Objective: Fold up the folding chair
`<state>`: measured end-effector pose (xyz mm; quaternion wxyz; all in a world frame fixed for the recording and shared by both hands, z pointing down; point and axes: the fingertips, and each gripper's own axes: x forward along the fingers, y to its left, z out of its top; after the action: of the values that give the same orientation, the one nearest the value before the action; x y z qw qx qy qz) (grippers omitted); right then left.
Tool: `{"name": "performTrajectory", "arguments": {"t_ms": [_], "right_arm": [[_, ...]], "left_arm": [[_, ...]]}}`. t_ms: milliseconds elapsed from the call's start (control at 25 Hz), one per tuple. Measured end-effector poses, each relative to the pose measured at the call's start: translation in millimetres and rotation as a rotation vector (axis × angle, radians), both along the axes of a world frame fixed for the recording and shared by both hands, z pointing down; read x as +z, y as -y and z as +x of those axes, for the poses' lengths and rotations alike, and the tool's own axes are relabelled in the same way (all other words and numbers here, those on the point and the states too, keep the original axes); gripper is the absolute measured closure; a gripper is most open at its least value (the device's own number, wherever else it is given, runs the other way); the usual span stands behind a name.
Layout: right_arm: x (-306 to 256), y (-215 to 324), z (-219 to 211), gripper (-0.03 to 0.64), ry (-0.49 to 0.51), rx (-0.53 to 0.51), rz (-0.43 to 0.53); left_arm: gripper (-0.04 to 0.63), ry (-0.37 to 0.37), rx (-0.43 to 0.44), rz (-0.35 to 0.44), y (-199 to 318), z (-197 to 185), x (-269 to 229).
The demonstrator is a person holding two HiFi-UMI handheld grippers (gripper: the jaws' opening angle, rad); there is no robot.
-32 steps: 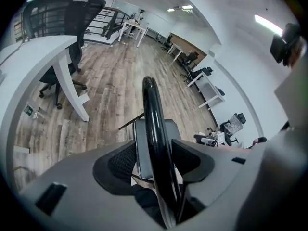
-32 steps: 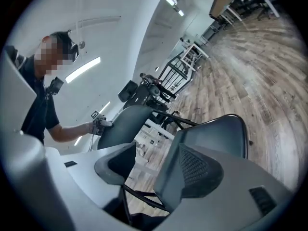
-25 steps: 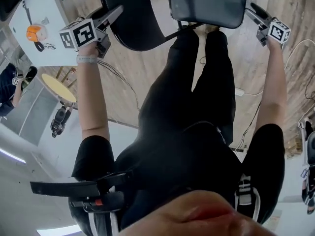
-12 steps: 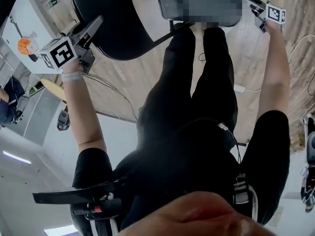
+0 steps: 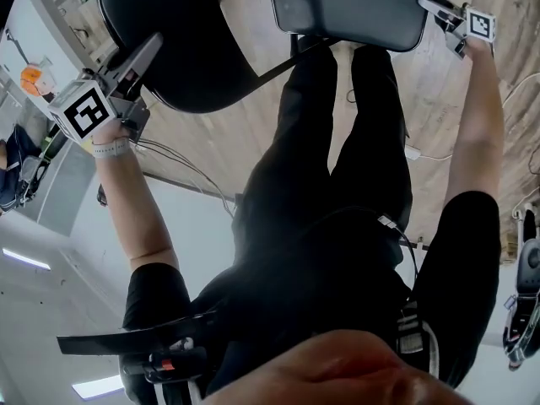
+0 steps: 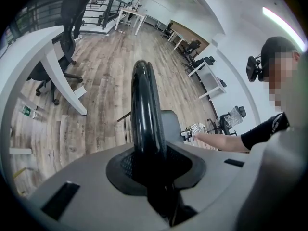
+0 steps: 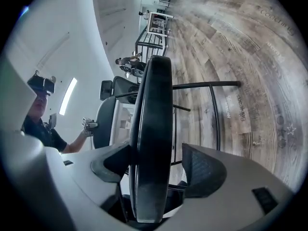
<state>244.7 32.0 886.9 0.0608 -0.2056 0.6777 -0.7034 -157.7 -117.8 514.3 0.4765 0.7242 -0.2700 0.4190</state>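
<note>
looking down from your head, the folding chair is right in front of your legs, over the wooden floor, up at the top of the picture. your left gripper is out to the left on the chair's black panel, and its own view shows that panel's glossy rounded edge running straight down into the space between the jaws. those jaws have just been closing and now they're clamped onto that edge, held partway apart by the panel between them. your right gripper is over at the right edge of the grey panel. in the right gripper view the grey panel stands edge-on between the jaws, lying against one of them, but there's a clear gap to the other pad with floor showing through, so it isn't squeezing anything. a thin dark bar runs between the two panels, and the chair's metal tubes show against the boards in the right gripper view. a cable trails across the floor beside your left arm
</note>
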Motion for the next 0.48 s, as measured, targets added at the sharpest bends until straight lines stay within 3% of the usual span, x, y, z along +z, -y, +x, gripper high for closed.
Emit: {"name": "performTrajectory", "arguments": {"t_ms": [80,240,320,480], "right_arm": [[-2.5,-1.0,-1.8,0.285,0.051,0.000,-0.010],[-14.4,6.7,-8.3,0.291,0.132,-0.036,0.103],[-21.3,9.4,-8.8,0.362,0.168,-0.028,0.124],[-27.6,11.5,-8.6,0.370,0.182,-0.005,0.131]], "left_arm": [[0.512,0.012,0.006,0.004,-1.0,1.2,-0.7],[0.515,0.022,0.013,0.010,1.2,3.5,-3.5],[0.520,0.019,0.003,0.013,3.5,4.7,-4.4],[0.526,0.021,-0.006,0.009,5.4,3.1,-2.6]]}}
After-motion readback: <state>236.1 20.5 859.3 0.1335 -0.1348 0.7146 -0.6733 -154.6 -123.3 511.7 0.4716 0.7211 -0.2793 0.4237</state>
